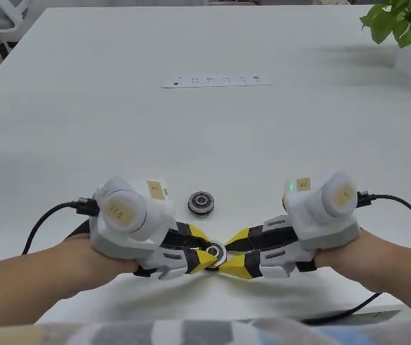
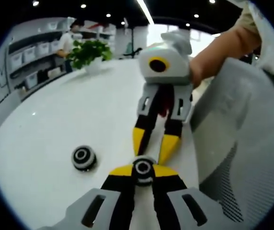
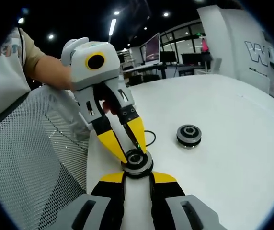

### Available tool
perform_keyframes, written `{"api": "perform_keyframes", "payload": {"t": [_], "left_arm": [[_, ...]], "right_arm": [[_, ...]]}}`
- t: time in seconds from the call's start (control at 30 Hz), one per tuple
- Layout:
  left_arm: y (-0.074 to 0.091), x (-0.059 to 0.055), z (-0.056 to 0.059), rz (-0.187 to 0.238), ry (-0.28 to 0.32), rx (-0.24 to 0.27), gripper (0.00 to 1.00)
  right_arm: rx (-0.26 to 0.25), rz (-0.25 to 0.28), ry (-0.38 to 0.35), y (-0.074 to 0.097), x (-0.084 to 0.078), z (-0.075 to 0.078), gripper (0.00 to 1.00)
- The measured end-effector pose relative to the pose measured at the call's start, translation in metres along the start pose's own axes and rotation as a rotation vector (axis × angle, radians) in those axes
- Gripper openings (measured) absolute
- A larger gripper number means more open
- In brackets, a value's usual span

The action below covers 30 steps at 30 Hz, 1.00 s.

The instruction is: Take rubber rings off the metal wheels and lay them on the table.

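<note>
Both grippers meet nose to nose at the near edge of the white surface (image 1: 277, 136), with one small metal wheel (image 1: 215, 252) caught between them just above the surface. It's a round little thing, shiny steel hub in the middle with a black rubber ring around the outside. The left gripper (image 1: 207, 260) has its yellow-tipped black jaws clamped on that wheel from one side, and the right gripper (image 1: 228, 263) has its jaws pinched onto it from the opposite side. In the left gripper view the wheel sits right between that gripper's own yellow tips, with the right one's tips touching it from above. A second wheel (image 1: 201, 203), same steel-and-black-rubber look, lies flat on the surface a bit beyond the grippers, touching nothing. Further back there's a thin printed paper strip (image 1: 216, 80), and a leafy green plant (image 1: 399, 21) in the far corner.
</note>
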<state>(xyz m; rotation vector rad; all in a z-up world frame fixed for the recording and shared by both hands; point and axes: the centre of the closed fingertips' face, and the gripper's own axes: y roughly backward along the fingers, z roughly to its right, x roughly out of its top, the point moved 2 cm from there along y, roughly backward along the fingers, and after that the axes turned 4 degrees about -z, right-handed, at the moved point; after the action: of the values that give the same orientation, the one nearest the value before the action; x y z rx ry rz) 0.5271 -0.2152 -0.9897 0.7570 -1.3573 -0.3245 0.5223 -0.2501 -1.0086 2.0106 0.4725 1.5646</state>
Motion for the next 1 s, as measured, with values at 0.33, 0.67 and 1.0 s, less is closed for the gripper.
{"api": "perform_keyframes", "payload": {"t": [0.33,0.67,1.0], "left_arm": [[0.0,0.0,0.0,0.005,0.006,0.007,0.13],[0.0,0.0,0.0,0.004,-0.001,0.017,0.13],[-0.002,0.001,0.0,0.001,0.0,0.026,0.13]], "right_arm": [[-0.003,-0.004,0.002,0.002,-0.001,0.001,0.09],[-0.001,0.01,-0.128,0.005,-0.004,0.003,0.0],[0.052,0.124,-0.427,0.012,-0.002,0.009,0.0]]}}
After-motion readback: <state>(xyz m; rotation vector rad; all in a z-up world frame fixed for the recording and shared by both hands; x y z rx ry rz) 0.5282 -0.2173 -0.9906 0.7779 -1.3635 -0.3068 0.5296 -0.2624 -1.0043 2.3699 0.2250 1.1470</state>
